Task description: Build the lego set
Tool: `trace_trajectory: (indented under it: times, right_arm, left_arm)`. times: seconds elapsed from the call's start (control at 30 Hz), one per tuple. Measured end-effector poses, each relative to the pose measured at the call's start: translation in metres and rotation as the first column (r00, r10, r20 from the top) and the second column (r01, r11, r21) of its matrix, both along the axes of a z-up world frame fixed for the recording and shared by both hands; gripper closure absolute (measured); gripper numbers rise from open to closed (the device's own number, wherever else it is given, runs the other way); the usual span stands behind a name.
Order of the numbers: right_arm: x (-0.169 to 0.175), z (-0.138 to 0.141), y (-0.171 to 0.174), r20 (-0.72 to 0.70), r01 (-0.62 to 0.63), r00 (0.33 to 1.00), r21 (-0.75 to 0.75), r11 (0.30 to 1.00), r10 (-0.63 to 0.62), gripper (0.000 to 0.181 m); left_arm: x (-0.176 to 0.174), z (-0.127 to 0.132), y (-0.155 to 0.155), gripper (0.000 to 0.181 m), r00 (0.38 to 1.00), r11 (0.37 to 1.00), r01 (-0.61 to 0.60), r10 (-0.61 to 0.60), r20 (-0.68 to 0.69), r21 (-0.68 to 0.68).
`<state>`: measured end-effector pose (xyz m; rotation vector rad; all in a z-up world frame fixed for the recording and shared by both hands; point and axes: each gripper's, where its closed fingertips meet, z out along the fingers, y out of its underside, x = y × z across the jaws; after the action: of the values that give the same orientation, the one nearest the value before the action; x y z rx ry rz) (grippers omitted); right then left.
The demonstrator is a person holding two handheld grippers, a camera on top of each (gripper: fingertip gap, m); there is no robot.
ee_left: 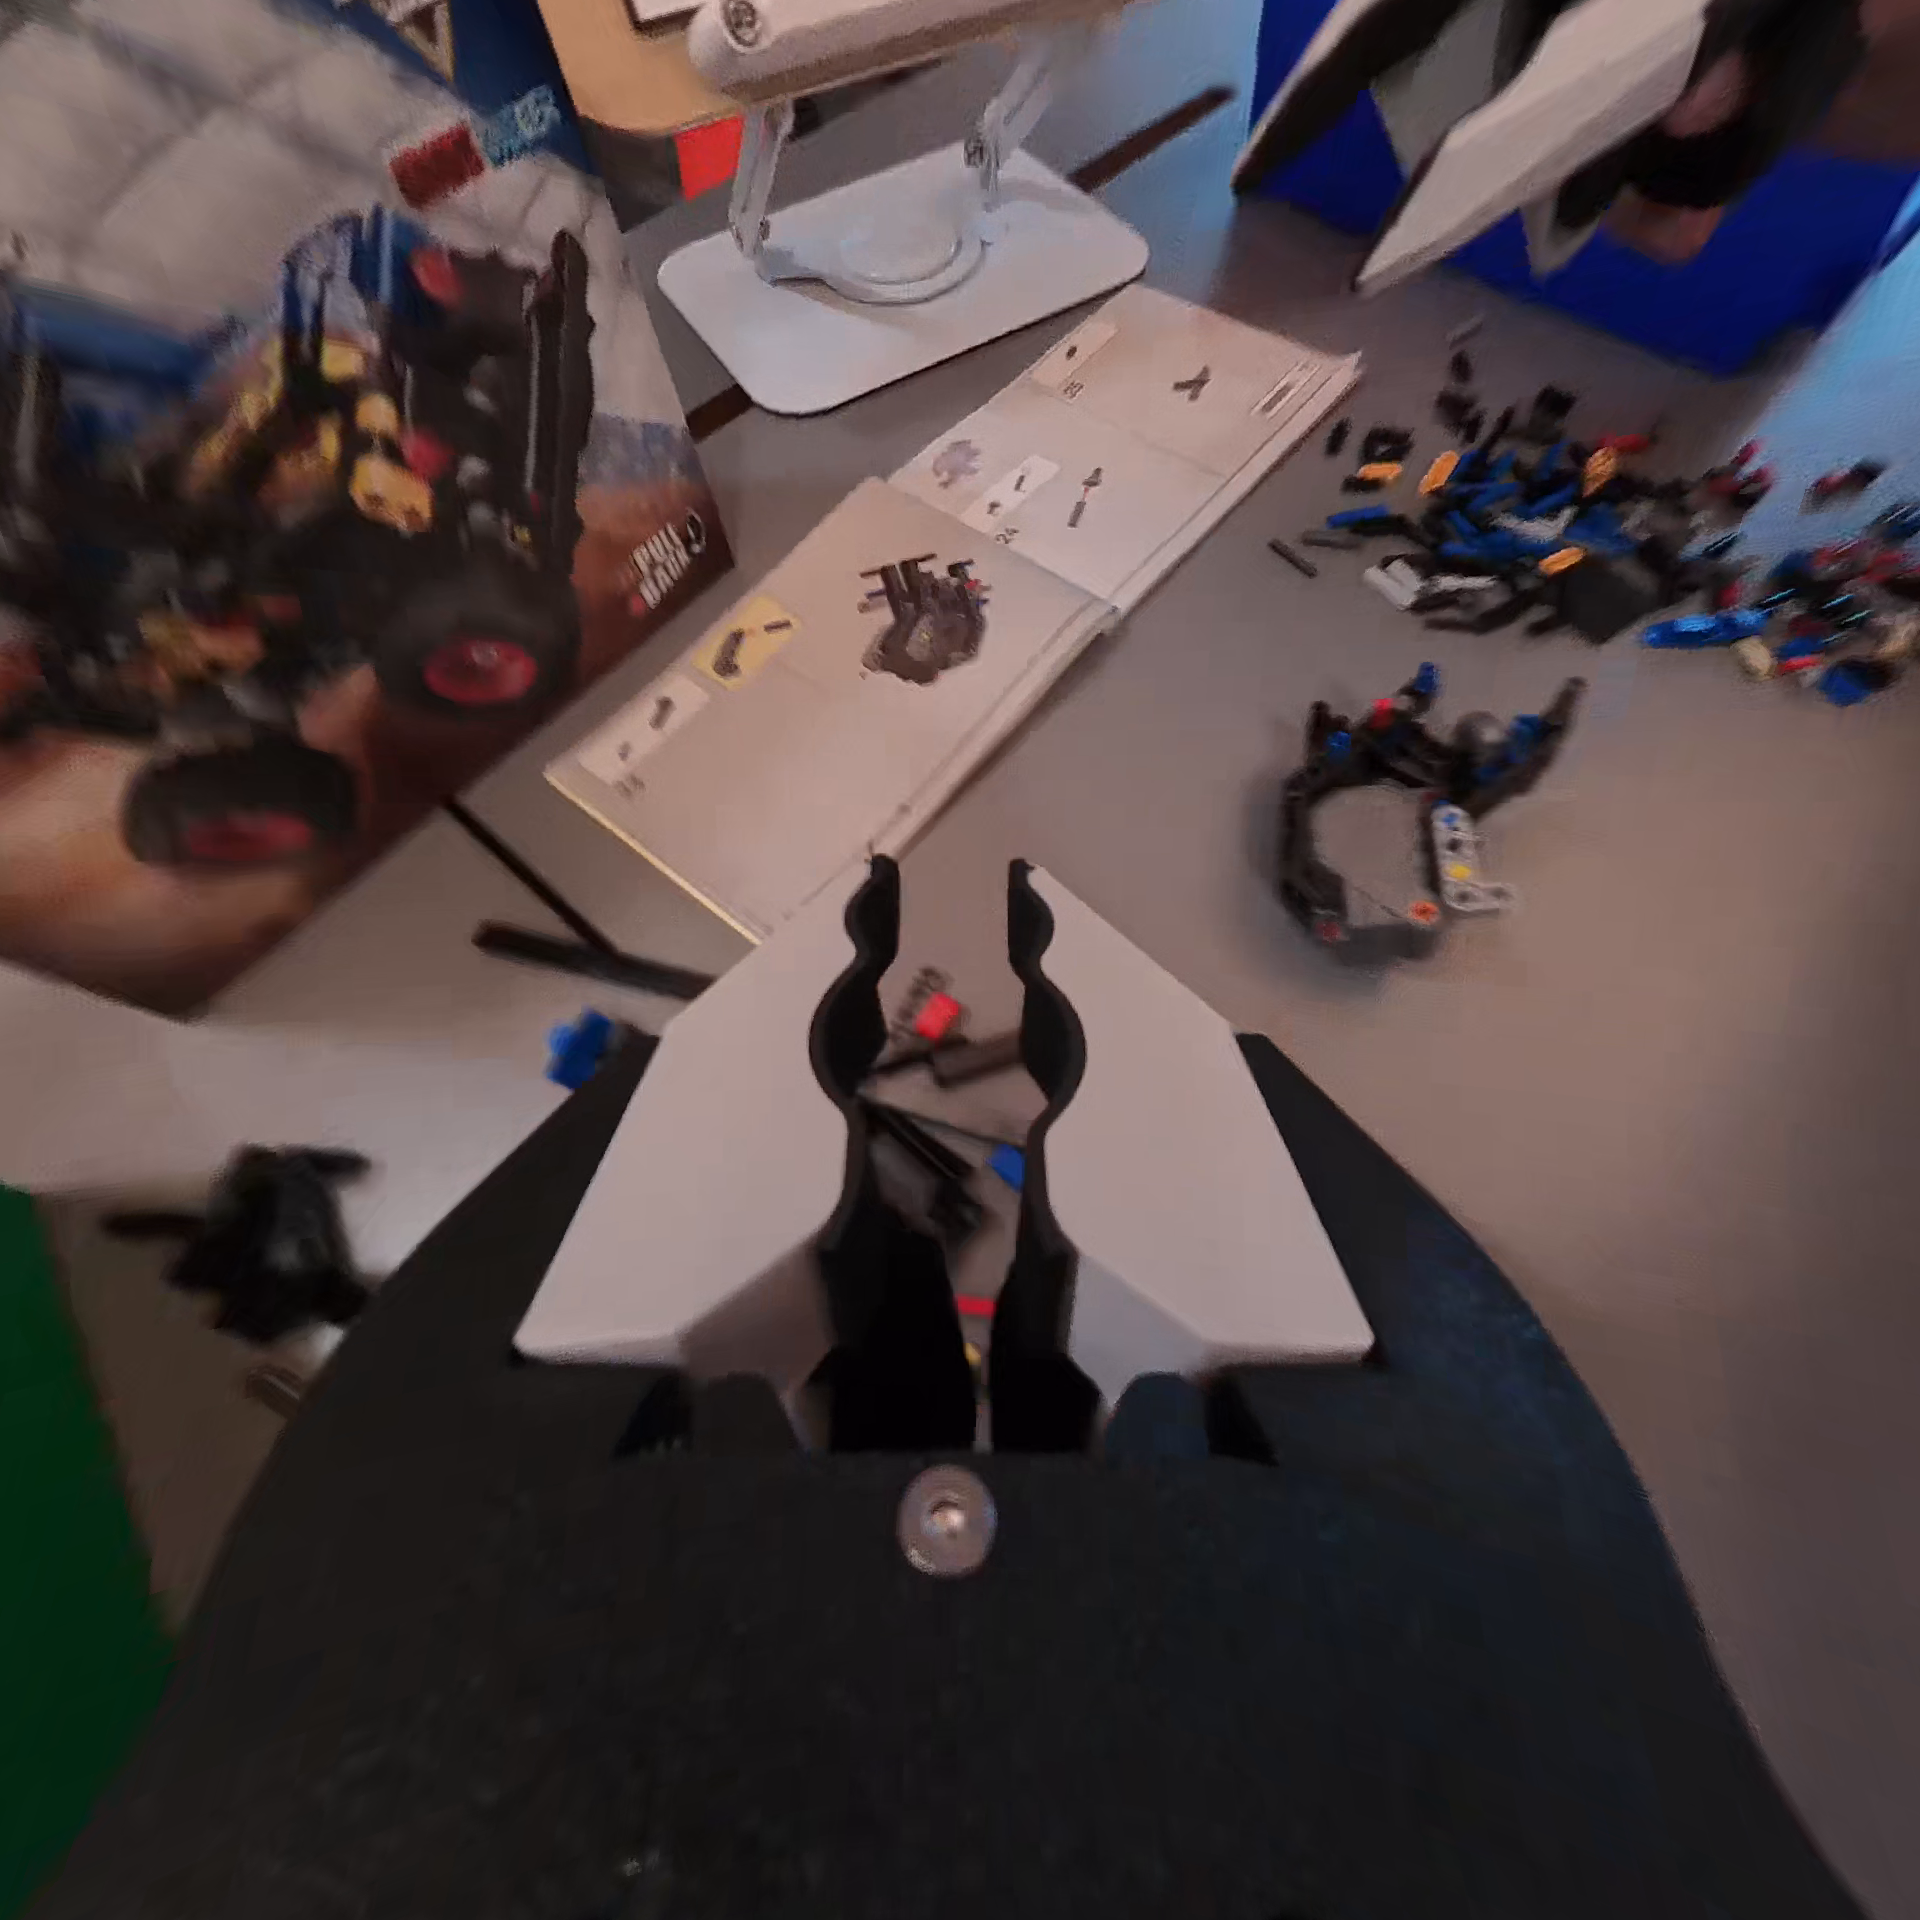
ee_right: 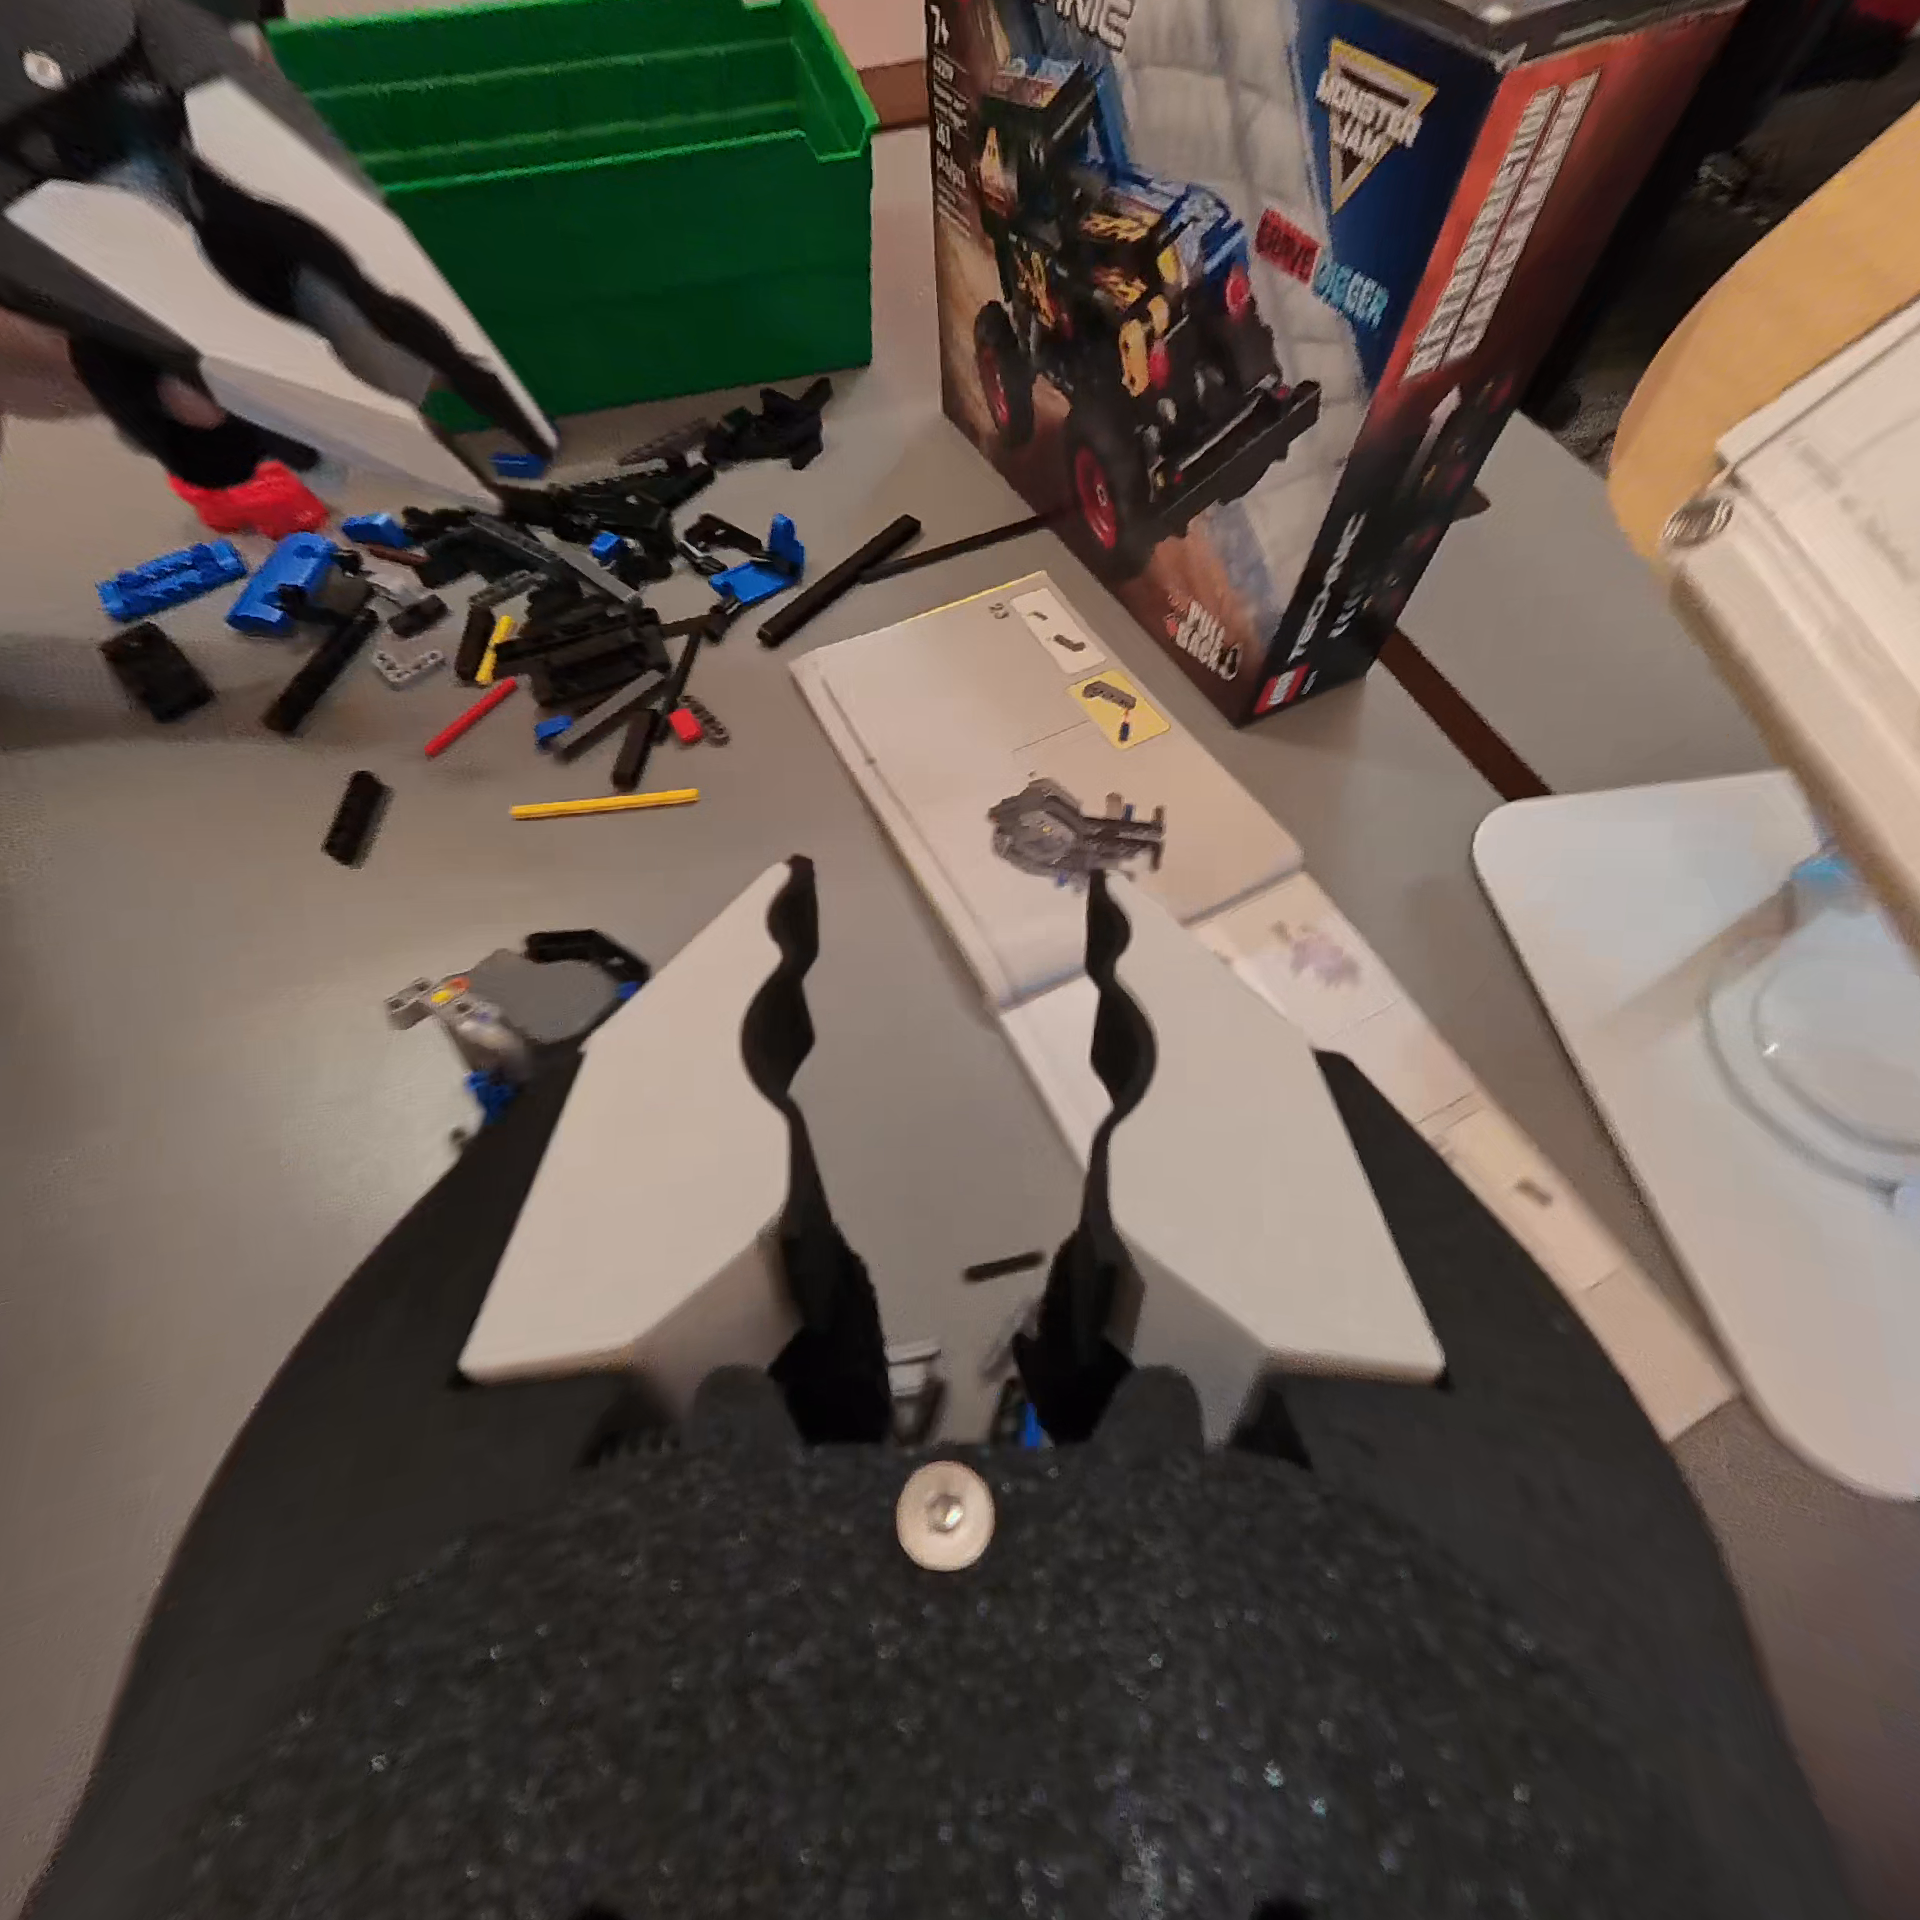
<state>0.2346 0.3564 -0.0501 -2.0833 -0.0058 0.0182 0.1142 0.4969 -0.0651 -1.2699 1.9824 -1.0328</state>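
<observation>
My left tool hangs over the grey tabletop w/ jaws parted by a narrow gap, nothing between them; thru the gap I see a few loose bits lying on the surface below, incl. a small red piece and dark pins. Can't tell if the tips touch anything. Just beyond the tips lies the open instruction booklet, and to the right of it the half-built black chassis, apart from the tool. Farther right is a pile of blue and black lego parts. At left the set's box stands, blurred. A white stand sits behind the booklet.

My right tool is spread wider, approx. twice the gap of the left, empty, bare tabletop showing between the fingers. Its right tip overlaps the booklet's edge in view; contact unclear. The chassis sits just left of the left finger. Beyond that, a yellow axle lies alone, then a scatter of black, blue and red parts. At the back, a green bin and the box.
</observation>
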Motion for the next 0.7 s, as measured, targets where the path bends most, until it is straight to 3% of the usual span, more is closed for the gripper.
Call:
trace_trajectory:
  times: [0.03,0.17,0.33,0.7]
  right_arm:
    - [-0.008,-0.004,-0.008,-0.015,0.017,1.0,0.023,1.0,-0.016,0.13]
    - [-0.024,-0.032,-0.032,-0.059,0.126,0.991,0.054,0.991,-0.122,0.129]
    - [-0.04,-0.043,-0.036,-0.069,0.161,0.986,0.102,0.982,-0.155,0.127]
    - [-0.04,-0.047,-0.039,0.014,0.157,0.987,0.089,0.984,-0.159,0.135]
  left_arm:
    - [-0.016,-0.003,-0.002,0.16,1.0,0.998,-0.023,0.024,0.015,-0.066]
    - [-0.052,-0.014,-0.009,0.153,0.978,0.948,-0.145,0.18,0.105,-0.283]
    - [-0.07,-0.018,-0.014,0.153,0.935,0.87,-0.255,0.333,0.123,-0.422]
    - [-0.068,-0.04,-0.005,0.153,0.945,0.883,-0.306,0.328,0.001,-0.357]
